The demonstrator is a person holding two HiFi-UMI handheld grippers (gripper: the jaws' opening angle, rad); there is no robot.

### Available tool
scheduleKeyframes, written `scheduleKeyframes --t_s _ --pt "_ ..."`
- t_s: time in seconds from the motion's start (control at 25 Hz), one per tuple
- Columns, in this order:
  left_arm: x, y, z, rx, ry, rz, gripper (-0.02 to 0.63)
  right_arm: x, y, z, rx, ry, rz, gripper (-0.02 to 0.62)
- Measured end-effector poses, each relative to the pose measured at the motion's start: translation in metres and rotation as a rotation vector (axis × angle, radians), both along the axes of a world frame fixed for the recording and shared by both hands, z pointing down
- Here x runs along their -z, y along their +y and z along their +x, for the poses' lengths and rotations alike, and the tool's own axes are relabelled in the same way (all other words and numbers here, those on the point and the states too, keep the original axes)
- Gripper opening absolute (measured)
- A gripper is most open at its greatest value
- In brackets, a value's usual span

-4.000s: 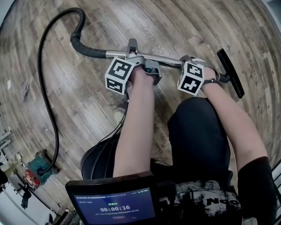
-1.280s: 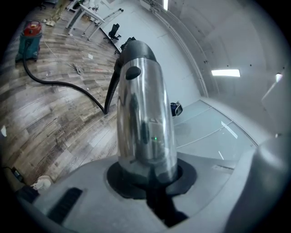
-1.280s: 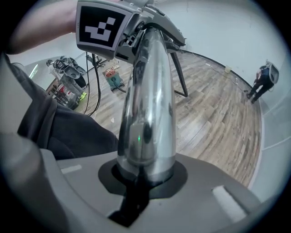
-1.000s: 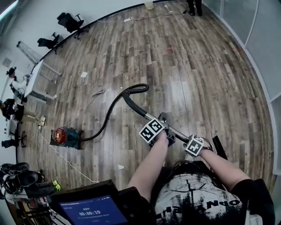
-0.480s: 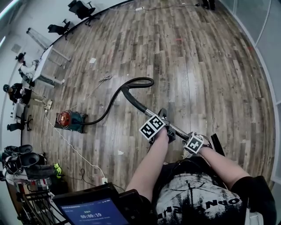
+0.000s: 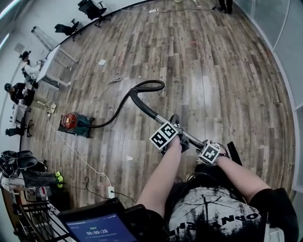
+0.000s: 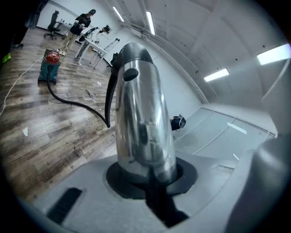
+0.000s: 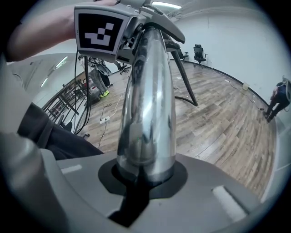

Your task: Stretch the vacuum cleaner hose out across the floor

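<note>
In the head view both grippers hold the vacuum's chrome wand [image 6: 189,138] above the wooden floor. My left gripper [image 6: 177,138] is shut on the wand's upper part [image 7: 143,123]. My right gripper [image 6: 218,153] is shut on it lower down [image 8: 148,118], near the black floor head [image 6: 235,155]. The black hose [image 6: 118,109] arcs from the wand's top in a loop [image 6: 147,85]. From there it runs down to the red and teal canister [image 6: 75,124], which also shows in the left gripper view [image 7: 49,66].
A white power cord [image 6: 78,158] trails from the canister to a power strip [image 6: 110,191]. Desks [image 6: 54,59], office chairs [image 6: 92,8] and people [image 6: 16,90] stand at the far left. Shoes [image 6: 19,163] lie by the left edge. Glass walls run along the right.
Four seconds ago the wand lay low over the floor; now both grippers hold it much higher. Over the last second the hose between canister and loop has drawn a little straighter.
</note>
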State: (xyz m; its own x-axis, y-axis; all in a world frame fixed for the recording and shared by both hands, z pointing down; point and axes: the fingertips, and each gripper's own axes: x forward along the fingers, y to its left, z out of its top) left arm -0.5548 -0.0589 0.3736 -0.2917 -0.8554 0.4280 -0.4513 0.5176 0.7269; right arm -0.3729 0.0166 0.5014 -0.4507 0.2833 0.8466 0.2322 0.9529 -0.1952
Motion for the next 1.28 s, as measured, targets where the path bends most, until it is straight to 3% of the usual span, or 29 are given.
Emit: scheduleKeyframes --t_s 0.2,0.32,0.44,0.64,0.8,1.28 --pt "-0.008 0.047 0.027 0.011 0.036 0.024 0.063 -0.006 0.035 0.031 0.013 0.03 0.047 0.055" --pt "-0.006 0.05 0.044 0.009 0.046 0.044 0.063 -0.001 0.041 0.05 0.021 0.038 0.031 0.055" --pt "0.008 0.048 0.067 -0.021 0.005 0.081 0.072 0.015 0.048 0.07 0.03 0.035 -0.018 0.054" --pt "0.033 0.038 0.119 -0.147 -0.135 0.135 0.137 0.022 0.041 0.122 0.066 0.047 -0.048 0.054" --pt "0.022 0.023 0.161 -0.129 -0.112 0.126 0.135 0.026 0.021 0.16 0.105 0.02 -0.033 0.055" --pt "-0.022 -0.048 0.357 -0.083 -0.048 0.035 0.126 -0.019 -0.055 0.368 0.141 0.074 -0.082 0.055"
